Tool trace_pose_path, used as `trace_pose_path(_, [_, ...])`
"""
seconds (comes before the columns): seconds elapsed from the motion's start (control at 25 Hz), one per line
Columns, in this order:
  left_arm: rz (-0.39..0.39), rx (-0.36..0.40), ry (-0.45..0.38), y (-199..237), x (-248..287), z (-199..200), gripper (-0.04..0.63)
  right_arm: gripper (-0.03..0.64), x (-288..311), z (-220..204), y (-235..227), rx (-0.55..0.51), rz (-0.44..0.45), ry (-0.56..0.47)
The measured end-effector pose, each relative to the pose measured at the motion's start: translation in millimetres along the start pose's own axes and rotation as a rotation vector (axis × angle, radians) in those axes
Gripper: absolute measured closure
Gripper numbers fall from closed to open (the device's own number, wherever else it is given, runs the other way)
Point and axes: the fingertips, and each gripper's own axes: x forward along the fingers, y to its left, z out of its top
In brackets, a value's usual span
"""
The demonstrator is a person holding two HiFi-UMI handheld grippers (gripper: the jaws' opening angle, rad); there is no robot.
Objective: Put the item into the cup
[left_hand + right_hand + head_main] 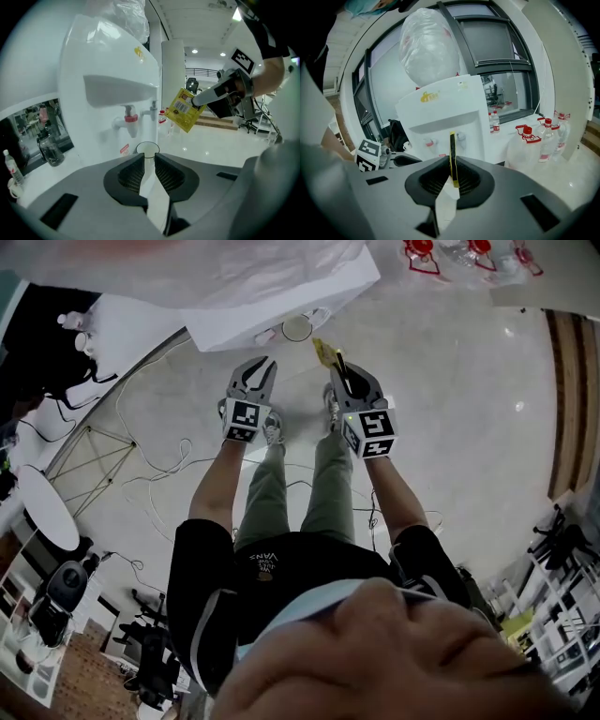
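A white paper cup (297, 328) stands at the foot of a white water dispenser (281, 292), below its taps. My right gripper (339, 367) is shut on a yellow packet (325, 352), which hangs just right of the cup and above it. In the right gripper view the packet (452, 150) stands edge-on between the pads. My left gripper (258, 367) sits left of the cup with a narrow gap between its jaws and nothing in them. In the left gripper view, the cup rim (147, 149) shows just beyond the fingertips, and the packet (184, 110) hangs up and to the right.
Several water bottles with red caps (534, 140) stand to the right of the dispenser. A clear plastic bag (429, 47) covers its top. White cables (150, 456) trail over the floor on the left, near a round white table (42, 507).
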Motion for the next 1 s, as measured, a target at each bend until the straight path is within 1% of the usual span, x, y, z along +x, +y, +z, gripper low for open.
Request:
trace_pose_path(0.16, [-0.027,0.030,0.012,5,24,-21,0.499,0.560,21,-8,-2,-0.030,0.016,0.002])
trace_pose_path(0.28, [-0.032,0.033,0.015,9,38,-26,0.476,0.560,36,-10,-5,-0.058,0.032,-0.001])
trace_pose_path(0.44, [-0.045,0.054,0.026,7,56,-30,0.433,0.560,49,-15,-8,-0.090,0.053,-0.003])
trace_pose_path(0.72, [-0.062,0.112,0.077,10,85,-48,0.413,0.560,73,-23,-10,-0.113,0.068,-0.004])
trace_pose_path(1.0, [-0.098,0.143,0.115,5,105,-55,0.403,0.560,97,-21,-17,-0.157,0.083,-0.020])
